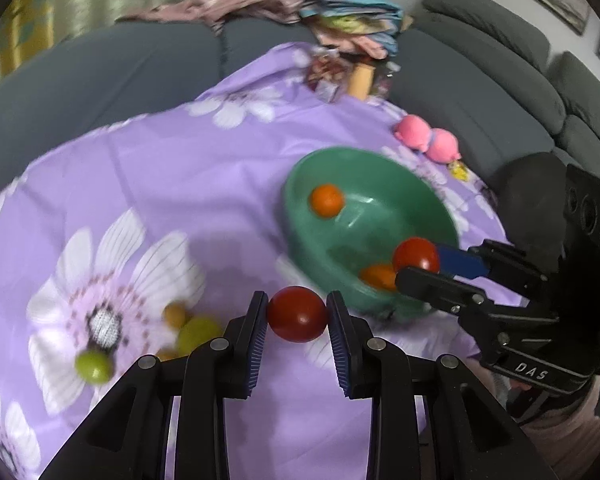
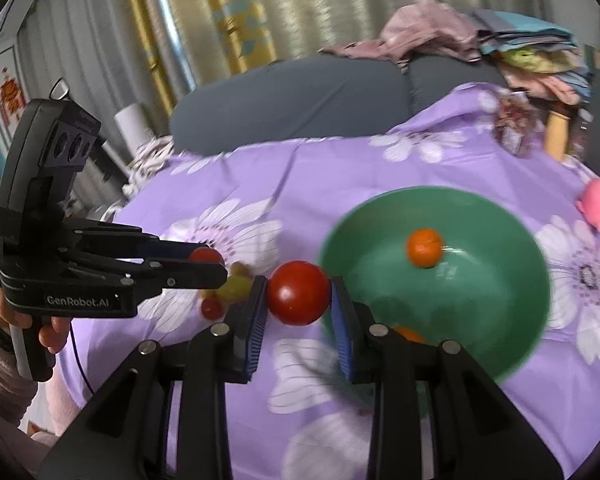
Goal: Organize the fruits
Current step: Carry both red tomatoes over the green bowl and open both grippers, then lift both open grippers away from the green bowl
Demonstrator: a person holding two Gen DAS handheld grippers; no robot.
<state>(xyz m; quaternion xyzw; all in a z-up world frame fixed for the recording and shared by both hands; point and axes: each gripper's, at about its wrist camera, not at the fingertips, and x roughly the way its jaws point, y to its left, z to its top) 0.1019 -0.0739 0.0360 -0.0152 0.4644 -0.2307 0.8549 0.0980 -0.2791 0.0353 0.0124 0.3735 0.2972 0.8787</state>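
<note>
Bowl [image 1: 370, 232] on cloth [image 1: 160, 184], 2 oranges [image 1: 326, 200] in it. Left gripper [image 1: 297, 314] clamps 1 tomato [image 1: 297, 314] left of bowl; right gripper [image 2: 299, 293] clamps another tomato [image 2: 299, 293] at bowl's near rim. Loose fruits [image 1: 192, 332] on cloth further left. Sofa [image 1: 100, 76] behind cloth, toys [image 1: 428, 138] behind bowl.

A tabletop covered by a purple cloth with white flowers [image 1: 160, 168] carries a green plastic bowl [image 1: 384, 172], loose green and yellow fruits [image 1: 198, 332], and two pink plush toys [image 1: 428, 138].
</note>
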